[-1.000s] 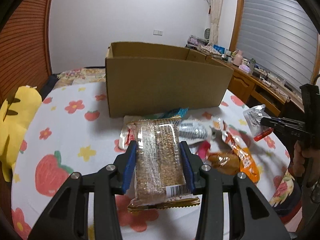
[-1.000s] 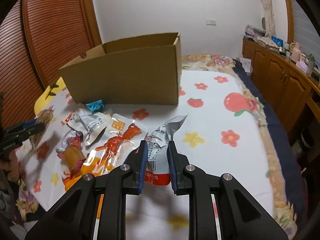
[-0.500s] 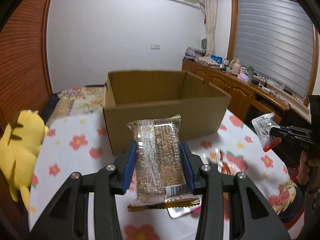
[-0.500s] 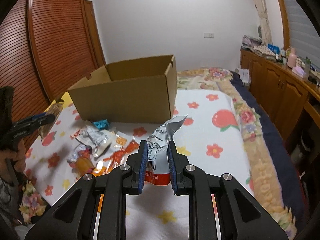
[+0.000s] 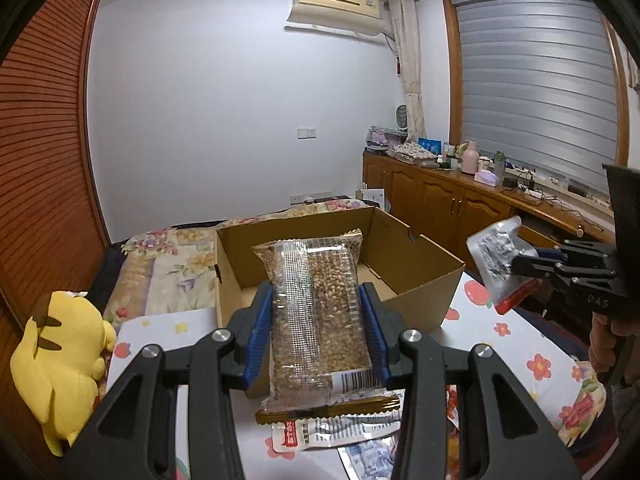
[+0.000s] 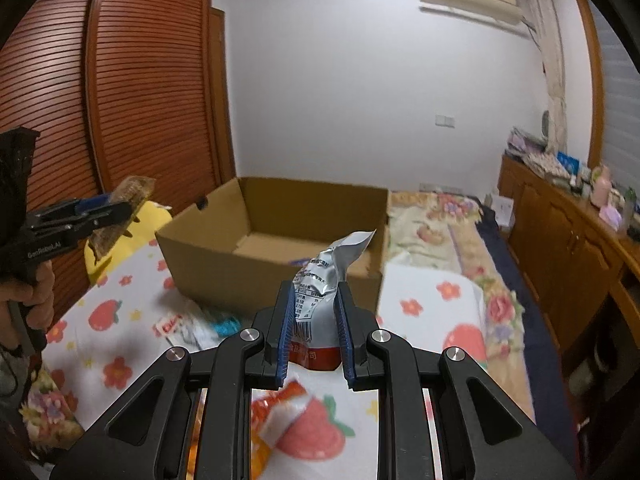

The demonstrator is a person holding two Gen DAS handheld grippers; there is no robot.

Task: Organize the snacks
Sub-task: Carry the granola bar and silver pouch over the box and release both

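Note:
My left gripper [image 5: 316, 308] is shut on a clear packet of brown grain bars [image 5: 316, 304], held up in front of the open cardboard box [image 5: 420, 280]. My right gripper [image 6: 312, 312] is shut on a silver pouch with a red base [image 6: 320, 292], also raised before the cardboard box [image 6: 208, 264], whose floor looks mostly bare. Each gripper shows in the other's view: the right gripper [image 5: 520, 260] with its silver pouch [image 5: 496, 256] at the right, the left gripper [image 6: 112, 210] with the grain packet [image 6: 124, 208] at the left. Loose snack packets [image 5: 328, 432] lie on the floral cloth below.
A yellow plush toy [image 5: 60, 352] sits at the table's left edge. The flowered cloth [image 6: 436, 300] covers the table. Wooden cabinets [image 5: 448, 204] with clutter run along the right wall, a slatted wooden wardrobe [image 6: 120, 92] along the left. A hand [image 6: 28, 296] grips the left tool.
Both grippers have risen with their packets, so the box's inside now shows. The snack pile has dropped to the bottom of both views.

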